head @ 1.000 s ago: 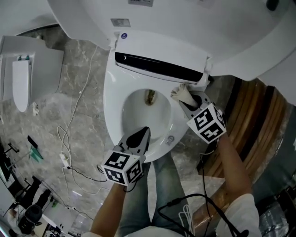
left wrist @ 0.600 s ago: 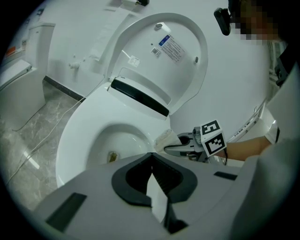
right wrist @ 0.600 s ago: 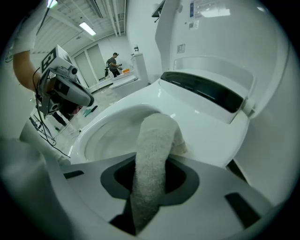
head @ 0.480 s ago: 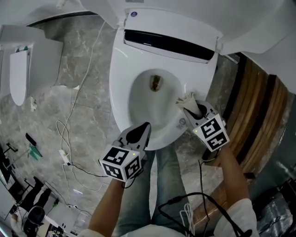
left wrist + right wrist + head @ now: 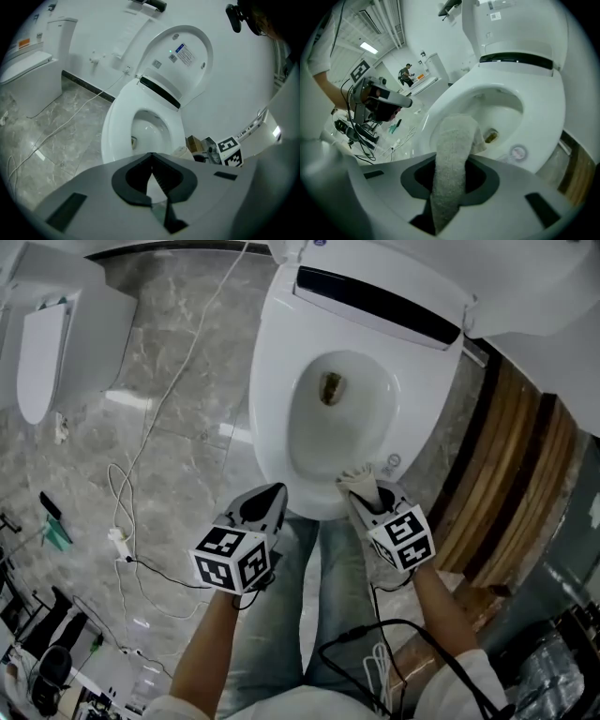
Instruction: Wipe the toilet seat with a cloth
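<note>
left edge: grey marbled floor tiles (image 5: pixel 169 362) with a thin white cable (image 5: pixel 155 418) lying loose, not in play

left gripper (image 5: pixel 269 495): jaws fully together, nothing in them. It has drifted along with the person but is still off the porcelain, hovering just in front of the front-left edge of the white oval toilet seat (image 5: pixel 272 399). Looks idle, no bracing role that I can see

seat is down, raised white lid (image 5: pixel 180 61) behind it. No cloth has been on the left arc of the ring in the last second

right gripper (image 5: pixel 361 491): clamped on the off-white terry cloth (image 5: pixel 357 478), folded wad sticking out past the tips. A second ago the wad was at the back right of the seat, by the hinge under the glossy black strip (image 5: pixel 375 301). Half a second ago it was midway down the right side. Now it's at the front right of the ring, just beside the small round sticker (image 5: pixel 393 462). The cloth end is at the rim, actual contact not confirmable

read: one back-to-front pass down the right arc is about done. Front lip and whole left arc still to wipe, so well under half. Likely next: carry the wad across the front lip; the left gripper sits near that path and may need to clear

far right: brown wooden panel (image 5: pixel 506 474), not involved
</note>
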{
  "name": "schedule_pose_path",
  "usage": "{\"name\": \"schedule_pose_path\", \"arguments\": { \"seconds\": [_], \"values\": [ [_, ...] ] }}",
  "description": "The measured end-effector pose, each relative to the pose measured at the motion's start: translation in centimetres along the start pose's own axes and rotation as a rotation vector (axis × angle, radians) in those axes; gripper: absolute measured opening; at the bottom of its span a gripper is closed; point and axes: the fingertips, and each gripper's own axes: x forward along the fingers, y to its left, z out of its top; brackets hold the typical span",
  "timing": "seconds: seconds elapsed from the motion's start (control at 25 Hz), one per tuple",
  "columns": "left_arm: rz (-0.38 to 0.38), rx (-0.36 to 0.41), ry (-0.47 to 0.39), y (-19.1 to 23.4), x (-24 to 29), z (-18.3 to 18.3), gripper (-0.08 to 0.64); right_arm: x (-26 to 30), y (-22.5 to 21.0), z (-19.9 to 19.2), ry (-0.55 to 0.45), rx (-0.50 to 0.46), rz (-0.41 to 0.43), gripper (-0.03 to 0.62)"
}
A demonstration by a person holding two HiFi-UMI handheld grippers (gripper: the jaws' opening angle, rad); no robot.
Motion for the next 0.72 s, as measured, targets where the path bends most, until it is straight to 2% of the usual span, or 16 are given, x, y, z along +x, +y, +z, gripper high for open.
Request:
{"name": "schedule_pose_path", "arguments": {
  "seconds": [0.16, 0.4, 0.56, 0.72],
  "values": [
    [0.028, -0.04, -0.022, 1.9, -1.4, 0.0, 0.014, 2.2, 4.8, 0.6, -0.02, -0.016, 0.045, 0.094],
    [0.063, -0.101, -0.05, 4.2, -2.1, -0.4, 0.014, 5.8, 9.3, 4.8, -0.073, -0.094, 0.107, 0.095],
    [0.075, -0.132, -0.062, 5.0, -2.0, -0.1, 0.014, 8.1, 10.7, 7.7, -0.089, -0.155, 0.146, 0.095],
    [0.079, -0.139, -0.087, 5.7, -1.7, 1.8, 0.014, 9.6, 9.8, 11.4, -0.137, -0.129, 0.147, 0.094]
  ]
}}
